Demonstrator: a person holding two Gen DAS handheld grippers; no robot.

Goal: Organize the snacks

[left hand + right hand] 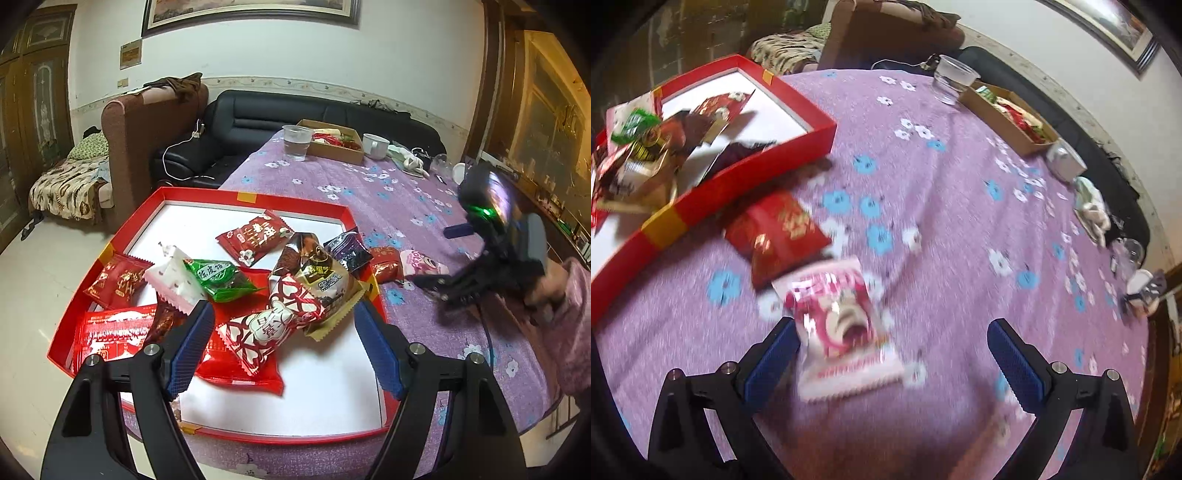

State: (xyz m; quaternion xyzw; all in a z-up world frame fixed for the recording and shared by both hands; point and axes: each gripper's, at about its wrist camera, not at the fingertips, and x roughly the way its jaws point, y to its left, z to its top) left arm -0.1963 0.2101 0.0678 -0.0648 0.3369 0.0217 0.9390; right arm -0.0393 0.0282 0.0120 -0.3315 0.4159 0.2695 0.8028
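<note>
A red tray (258, 199) with a white floor holds several snack packets, among them a red-and-white heart packet (269, 328) and a green one (218, 277). My left gripper (284, 347) is open above the tray, its jaws either side of the heart packet, holding nothing. On the purple cloth beside the tray lie a red packet (779, 229) and a pink-and-white packet (842, 325). My right gripper (892, 356) is open just over the pink packet, which lies between the jaws near the left finger. The right gripper also shows in the left wrist view (439, 286), next to the pink packet (423, 260).
The tray (746, 170) sits at the table's left corner. At the far end of the flowered cloth (960, 206) stand a clear cup (295, 142), a cardboard box of snacks (332, 147), a white mug (375, 146) and small clutter. Sofas stand beyond.
</note>
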